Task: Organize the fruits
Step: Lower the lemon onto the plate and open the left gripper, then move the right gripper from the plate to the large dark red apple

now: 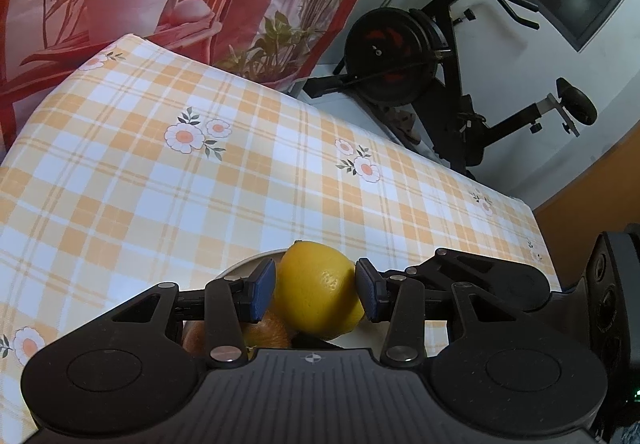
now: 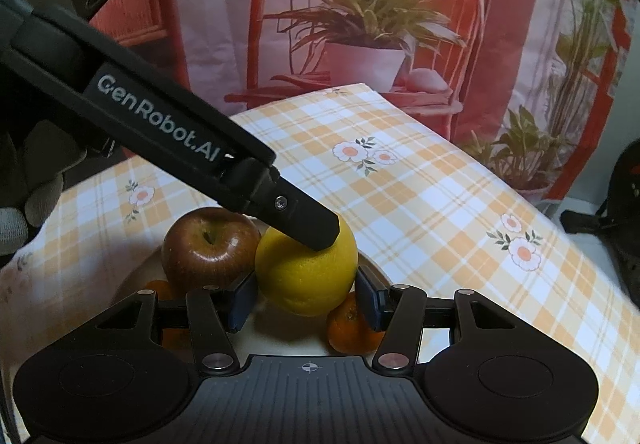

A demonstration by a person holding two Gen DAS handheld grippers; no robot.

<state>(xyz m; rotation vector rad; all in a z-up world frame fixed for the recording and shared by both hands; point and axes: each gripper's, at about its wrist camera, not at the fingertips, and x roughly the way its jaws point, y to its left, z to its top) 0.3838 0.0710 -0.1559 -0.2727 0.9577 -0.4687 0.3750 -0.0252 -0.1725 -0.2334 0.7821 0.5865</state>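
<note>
A yellow lemon (image 1: 318, 290) sits between the blue pads of my left gripper (image 1: 315, 290), which is shut on it just above a white plate (image 1: 244, 264). In the right wrist view the lemon (image 2: 306, 276) is beside a red apple (image 2: 210, 246) on the plate (image 2: 280, 336), with small orange tangerines (image 2: 348, 326) below it. One left gripper finger (image 2: 312, 224) comes in from the upper left and presses on the lemon's top. My right gripper (image 2: 306, 302) is open, its pads on either side of the lemon and apart from it.
The table (image 1: 200, 183) has an orange checked cloth with daisies. A red curtain with printed plants (image 2: 360, 23) hangs behind it. An exercise bike (image 1: 420, 55) stands past the table's far right edge.
</note>
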